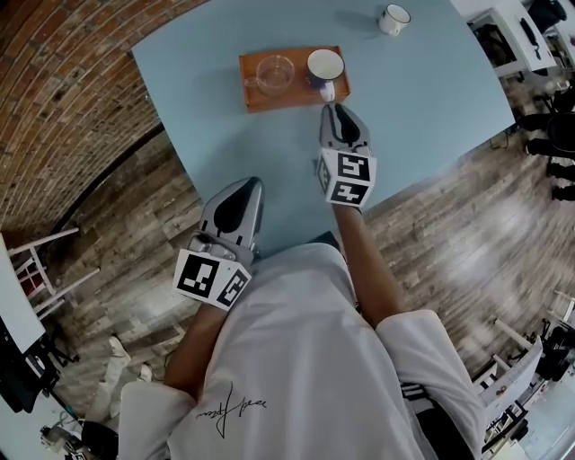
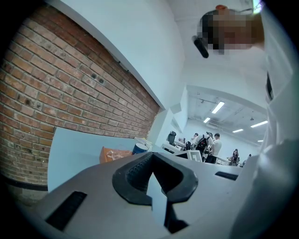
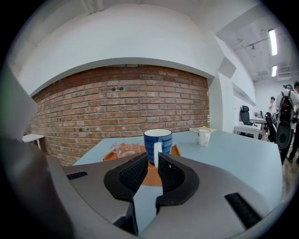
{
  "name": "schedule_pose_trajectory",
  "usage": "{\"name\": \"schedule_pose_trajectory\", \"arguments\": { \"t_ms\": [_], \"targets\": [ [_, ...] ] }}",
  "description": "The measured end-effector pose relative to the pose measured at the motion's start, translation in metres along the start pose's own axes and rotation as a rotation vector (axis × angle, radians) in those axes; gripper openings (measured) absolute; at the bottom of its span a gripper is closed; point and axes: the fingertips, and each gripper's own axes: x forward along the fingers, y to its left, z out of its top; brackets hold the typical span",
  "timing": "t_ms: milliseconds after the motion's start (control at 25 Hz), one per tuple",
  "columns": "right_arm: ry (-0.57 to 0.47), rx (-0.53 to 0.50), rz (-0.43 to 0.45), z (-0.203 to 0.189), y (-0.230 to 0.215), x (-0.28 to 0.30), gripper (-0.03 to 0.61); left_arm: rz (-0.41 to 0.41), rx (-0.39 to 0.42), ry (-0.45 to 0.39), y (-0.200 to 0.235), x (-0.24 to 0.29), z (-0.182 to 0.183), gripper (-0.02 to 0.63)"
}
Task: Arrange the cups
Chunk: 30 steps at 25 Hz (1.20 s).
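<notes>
Blue mug (image 1: 325, 66) (image 3: 161, 139): stands upright on the right end of an orange tray (image 1: 269, 101) (image 3: 176, 150), long axis vertical, mouth up, white inside showing. Handle (image 1: 328, 90) (image 3: 158, 155): sits on the near side of the mug and points back toward the person, in line with the right hand-held gripper (image 1: 334, 108) (image 3: 150, 156). Right hand-held gripper: aims across the surface (image 1: 422, 108) at the mug, jaws a narrow slit apart with nothing clamped; in the right gripper view, shows the handle in the gap just past the tips, touching or not cannot be told. Clear glass cup (image 1: 274, 74) (image 3: 125, 149): stands mouth up on the left end of the same tray, just beside the blue mug and apart from it. White mug (image 1: 393, 18) (image 3: 203, 137): stands upright toward the far right of the surface, well apart from the tray. Tray: lies with its long side across the view, toward the far side of the surface. Left hand-held gripper (image 1: 252, 186) (image 2: 152, 156): hangs at the near left edge of the surface, well apart from the tray, tips together and empty, pointing roughly level along the brick wall (image 2: 70, 93), with tray and blue mug small in the distance.
</notes>
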Motion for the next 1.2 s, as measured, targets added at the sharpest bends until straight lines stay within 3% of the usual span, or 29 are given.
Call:
{"name": "schedule_pose_trajectory", "arguments": {
  "t_ms": [240, 1000, 1200],
  "targets": [
    [-0.001, 0.002, 0.058, 0.009, 0.002, -0.009, 0.067, 0.017, 0.0, -0.014, -0.004, 0.001, 0.005, 0.008],
    [0.014, -0.034, 0.432, 0.033, 0.032, -0.027, 0.029, 0.14, -0.004, -0.032, 0.012, 0.023, 0.007, 0.008],
    [0.003, -0.043, 0.493, 0.039, 0.032, -0.029, 0.029, 0.156, 0.003, -0.032, 0.018, 0.036, 0.009, 0.008]
  ]
}}
